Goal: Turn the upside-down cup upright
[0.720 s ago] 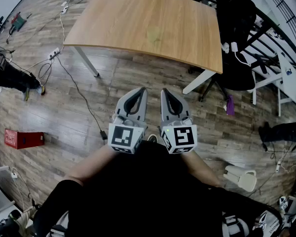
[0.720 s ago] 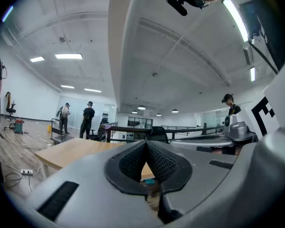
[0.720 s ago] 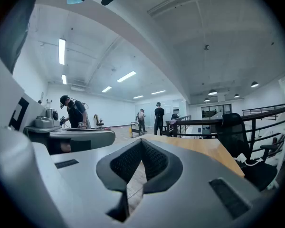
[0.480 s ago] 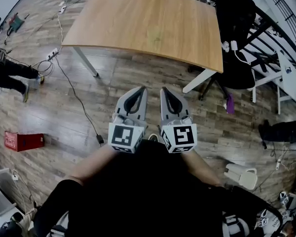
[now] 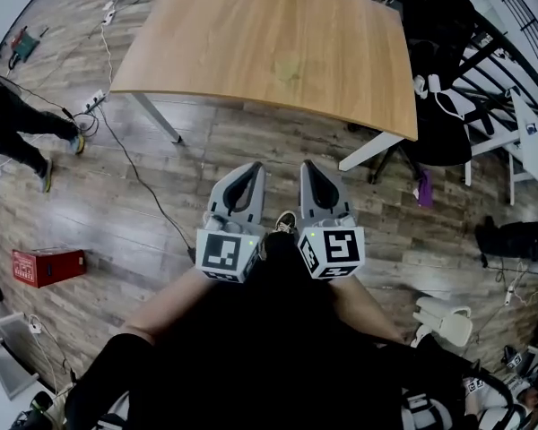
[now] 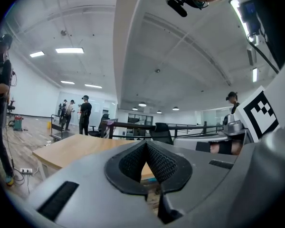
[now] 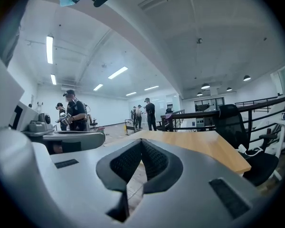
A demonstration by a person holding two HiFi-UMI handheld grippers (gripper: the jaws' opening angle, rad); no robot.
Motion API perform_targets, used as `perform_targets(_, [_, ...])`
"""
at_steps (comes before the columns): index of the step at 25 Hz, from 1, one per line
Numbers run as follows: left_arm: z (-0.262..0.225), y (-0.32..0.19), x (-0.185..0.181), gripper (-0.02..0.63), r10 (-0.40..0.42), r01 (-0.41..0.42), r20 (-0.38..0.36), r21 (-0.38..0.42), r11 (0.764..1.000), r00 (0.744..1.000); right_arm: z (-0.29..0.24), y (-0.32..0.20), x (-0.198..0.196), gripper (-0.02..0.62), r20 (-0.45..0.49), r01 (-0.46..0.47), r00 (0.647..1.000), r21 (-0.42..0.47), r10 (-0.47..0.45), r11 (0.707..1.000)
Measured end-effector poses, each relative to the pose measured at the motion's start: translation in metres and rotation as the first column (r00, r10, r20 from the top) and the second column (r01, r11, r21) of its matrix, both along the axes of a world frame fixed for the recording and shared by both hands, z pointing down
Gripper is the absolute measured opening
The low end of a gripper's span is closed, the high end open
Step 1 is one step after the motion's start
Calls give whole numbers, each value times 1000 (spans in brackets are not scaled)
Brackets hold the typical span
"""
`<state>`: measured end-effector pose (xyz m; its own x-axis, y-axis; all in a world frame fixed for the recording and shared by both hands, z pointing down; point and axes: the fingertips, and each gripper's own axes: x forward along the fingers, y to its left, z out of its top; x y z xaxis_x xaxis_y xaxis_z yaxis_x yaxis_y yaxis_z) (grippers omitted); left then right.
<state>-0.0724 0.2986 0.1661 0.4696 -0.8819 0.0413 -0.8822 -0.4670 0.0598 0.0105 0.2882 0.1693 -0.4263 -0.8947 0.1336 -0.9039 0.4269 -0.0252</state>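
No cup shows in any view. The wooden table (image 5: 269, 47) stands ahead of me with a bare top apart from a faint mark. My left gripper (image 5: 244, 175) and right gripper (image 5: 312, 173) are held side by side near my body, short of the table's near edge, pointing level toward it. Both are shut with nothing between the jaws. In the left gripper view the left gripper (image 6: 146, 146) has its pads touching, with the table (image 6: 71, 148) beyond. The right gripper (image 7: 141, 144) in the right gripper view looks the same, facing the table (image 7: 204, 146).
A black office chair (image 5: 444, 106) stands at the table's right. Cables and a power strip (image 5: 99, 97) lie on the wood floor to the left, with a red box (image 5: 43, 265) nearer. People stand far off (image 7: 73, 110). A person's legs (image 5: 22, 133) are at left.
The view has shifted slightly toward the table; my shoe now shows between the grippers. The person at the left has walked further into view. Both grippers stay shut.
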Motion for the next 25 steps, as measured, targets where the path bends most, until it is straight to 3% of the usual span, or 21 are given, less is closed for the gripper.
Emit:
perform_targets(6, [24, -94, 2, 8, -19, 20, 23, -23, 1000, 1000, 21, -97, 0, 13, -11, 29, 1000, -12, -29, 1000])
perform_targets(16, [65, -258, 36, 8, -41, 45, 57, -81, 996, 998, 74, -264, 20, 14, 10, 89, 996, -114, -89, 989])
perform_targets(25, [141, -364, 17, 8, -85, 93, 53, -169, 981, 995, 150, -366, 15, 28, -16, 88, 995, -197, -93, 976])
